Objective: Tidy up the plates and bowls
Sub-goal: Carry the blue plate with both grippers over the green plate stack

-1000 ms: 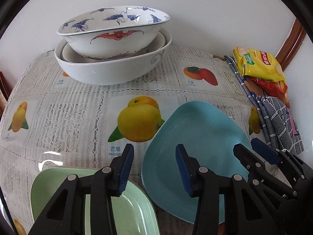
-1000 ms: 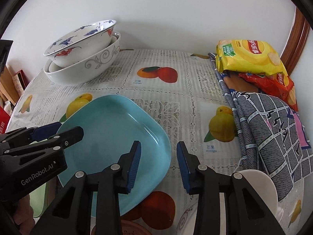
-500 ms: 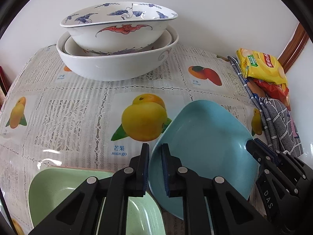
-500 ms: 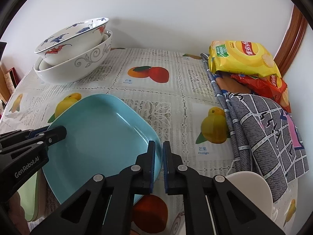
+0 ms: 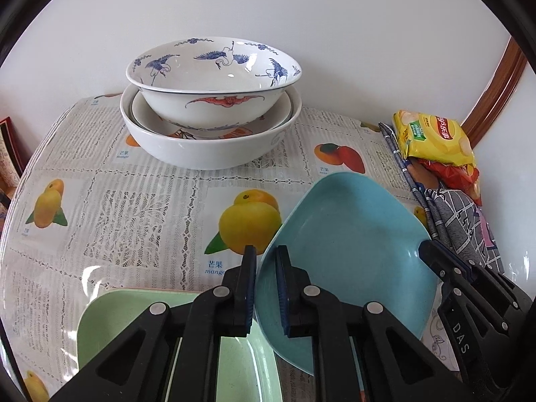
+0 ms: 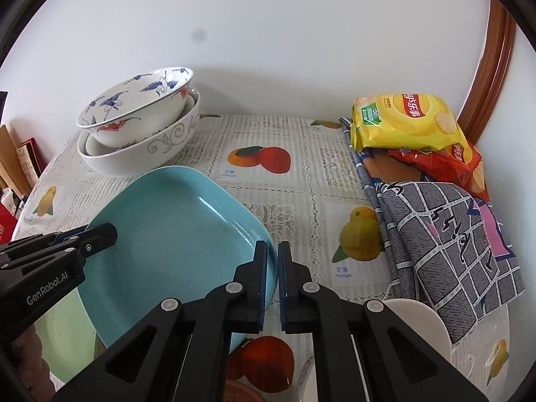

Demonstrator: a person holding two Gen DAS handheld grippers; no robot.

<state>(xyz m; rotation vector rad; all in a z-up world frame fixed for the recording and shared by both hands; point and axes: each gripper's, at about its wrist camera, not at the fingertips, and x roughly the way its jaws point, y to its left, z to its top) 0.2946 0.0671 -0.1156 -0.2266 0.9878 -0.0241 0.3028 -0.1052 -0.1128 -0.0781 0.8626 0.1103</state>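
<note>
Both tongs are gripping the blue plate [image 5: 351, 244] by opposite edges: the left tongs [image 5: 266, 288] are clamped on its left rim, and the right tongs [image 6: 273, 281] are pinching its right rim, each pair of pads pressing the thin edge between them. The plate is sitting tilted between the two, its far corner pointing toward the stacked bowls and its near side overlapping the green plate [image 5: 110, 318], which is lying flat on the table [image 5: 134, 207] at the lower left. In the left wrist view the right tongs are showing as a black arm at the plate's right edge; in the right wrist view the left tongs are showing the same way at its left edge. At the back of the table, near the wall, a crane-patterned bowl [image 5: 214, 80] is resting inside a smaller bowl that is nested in a wide white bowl [image 5: 207, 144]. The fruit-printed tablecloth [image 6: 274, 201] is covering the table. Along the right side, a yellow chip bag [image 6: 402, 120] is lying on top of a red snack bag [image 6: 445, 164], beside a grey checked cloth [image 6: 449, 234]. A white dish [image 6: 415, 321] is peeking out just below the cloth.
</note>
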